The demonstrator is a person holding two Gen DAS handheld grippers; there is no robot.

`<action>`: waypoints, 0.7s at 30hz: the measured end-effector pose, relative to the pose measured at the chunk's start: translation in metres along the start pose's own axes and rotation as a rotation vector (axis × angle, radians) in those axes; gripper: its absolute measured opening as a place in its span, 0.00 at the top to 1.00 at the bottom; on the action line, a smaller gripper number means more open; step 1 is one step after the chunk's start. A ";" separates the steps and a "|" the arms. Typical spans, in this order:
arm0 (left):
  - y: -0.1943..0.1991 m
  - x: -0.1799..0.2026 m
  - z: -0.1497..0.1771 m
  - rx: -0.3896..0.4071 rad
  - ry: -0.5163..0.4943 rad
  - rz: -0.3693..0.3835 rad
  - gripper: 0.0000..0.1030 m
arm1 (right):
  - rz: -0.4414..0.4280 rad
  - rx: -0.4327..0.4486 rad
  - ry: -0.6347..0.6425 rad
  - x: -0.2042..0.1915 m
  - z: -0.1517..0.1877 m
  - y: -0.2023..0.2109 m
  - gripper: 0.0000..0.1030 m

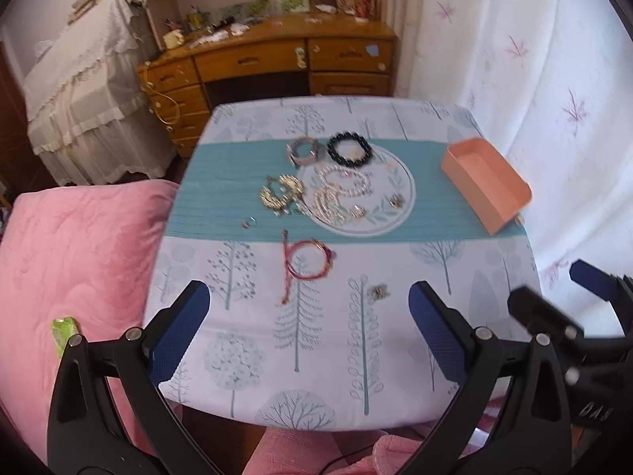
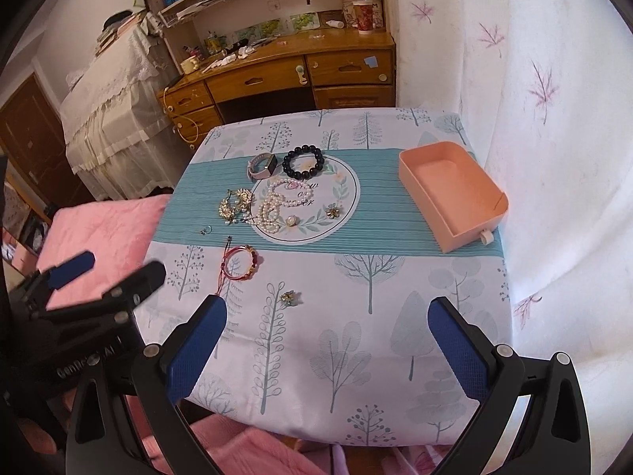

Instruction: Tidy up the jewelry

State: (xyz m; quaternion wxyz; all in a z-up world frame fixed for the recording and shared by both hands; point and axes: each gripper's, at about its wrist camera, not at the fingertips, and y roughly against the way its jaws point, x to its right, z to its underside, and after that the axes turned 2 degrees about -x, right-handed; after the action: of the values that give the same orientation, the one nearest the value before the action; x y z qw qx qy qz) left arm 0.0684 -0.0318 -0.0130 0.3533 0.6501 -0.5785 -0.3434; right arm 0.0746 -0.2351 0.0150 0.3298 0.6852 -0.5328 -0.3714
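Both tools hover wide open and empty over the near edge of the bench (image 2: 395, 376): the left tool (image 1: 308, 316) near the red cord bracelet (image 1: 310, 261), the right tool (image 2: 328, 328) just short of a small gold brooch (image 2: 290, 297). The pink box (image 2: 451, 194) sits empty at the far right, well apart from the jewelry. The pearl necklace (image 2: 273, 206), black bead bracelet (image 2: 304, 163), watch (image 2: 263, 166) and gold piece (image 2: 233, 206) cluster mid-bench. A sensible start is the nearest loose piece: come down straight over it, pinch low against the cloth without snagging it, and keep the two tools from crossing.
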 end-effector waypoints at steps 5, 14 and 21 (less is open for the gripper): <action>-0.023 -0.013 0.013 -0.049 0.015 0.037 0.03 | -0.025 0.027 -0.051 0.006 0.016 -0.011 0.00; -0.108 -0.045 0.035 -0.135 -0.030 0.090 0.03 | 0.078 0.021 0.086 -0.022 0.081 -0.075 0.00; -0.165 -0.039 0.025 -0.120 -0.121 0.131 0.03 | 0.051 -0.011 0.252 -0.064 0.126 -0.132 0.00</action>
State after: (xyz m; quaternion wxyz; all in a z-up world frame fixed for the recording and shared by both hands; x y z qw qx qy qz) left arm 0.1267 0.0190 -0.1657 0.3778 0.5665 -0.6184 -0.3923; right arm 0.0202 -0.1517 -0.1505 0.4069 0.7109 -0.5024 -0.2769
